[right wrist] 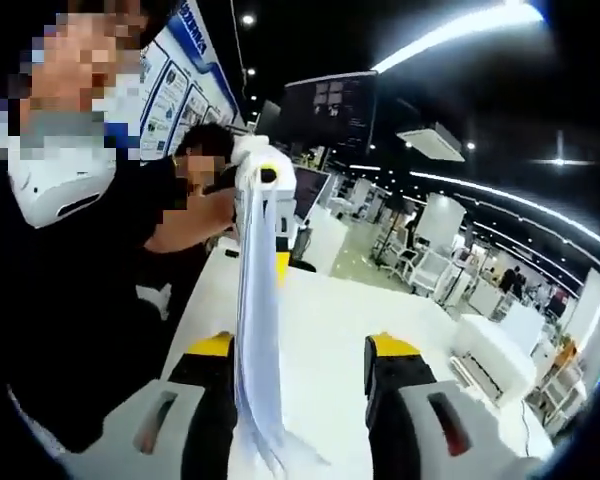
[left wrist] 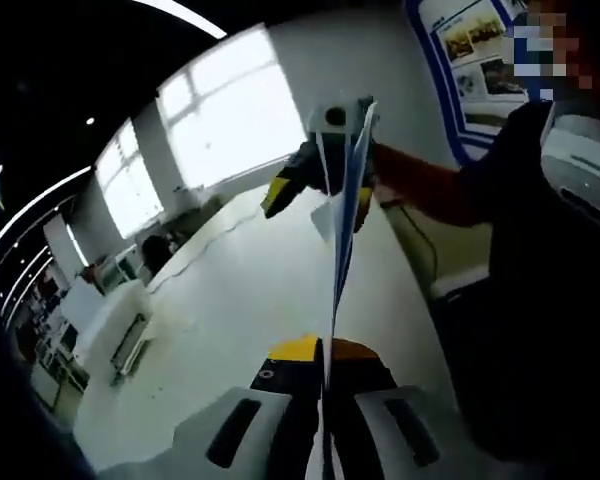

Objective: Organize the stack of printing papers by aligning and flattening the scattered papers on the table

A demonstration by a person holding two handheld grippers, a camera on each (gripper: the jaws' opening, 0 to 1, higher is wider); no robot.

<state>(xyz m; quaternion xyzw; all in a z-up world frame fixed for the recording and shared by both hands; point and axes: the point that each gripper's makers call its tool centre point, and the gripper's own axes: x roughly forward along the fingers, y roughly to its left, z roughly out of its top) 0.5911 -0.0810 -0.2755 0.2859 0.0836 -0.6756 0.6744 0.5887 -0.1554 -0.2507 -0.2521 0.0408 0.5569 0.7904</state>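
Note:
A stack of white printing paper [left wrist: 342,230] stands on edge over the white table [left wrist: 230,300], seen edge-on as a thin strip. My left gripper [left wrist: 323,350] is shut on its near end, jaws pressed together around the sheets. At the far end the right gripper [left wrist: 330,160] straddles the stack. In the right gripper view the same stack [right wrist: 257,300] runs up along the inner side of the left jaw. My right gripper [right wrist: 303,348] stands open, with a wide gap to its other jaw. The left gripper [right wrist: 260,175] holds the far end there.
A person in dark clothes [right wrist: 70,300] stands close beside the table, an arm [left wrist: 425,185] reaching to the right gripper. A white printer [right wrist: 492,355] sits at the table's far side, and another white machine [left wrist: 120,325] sits by its edge. Office desks lie beyond.

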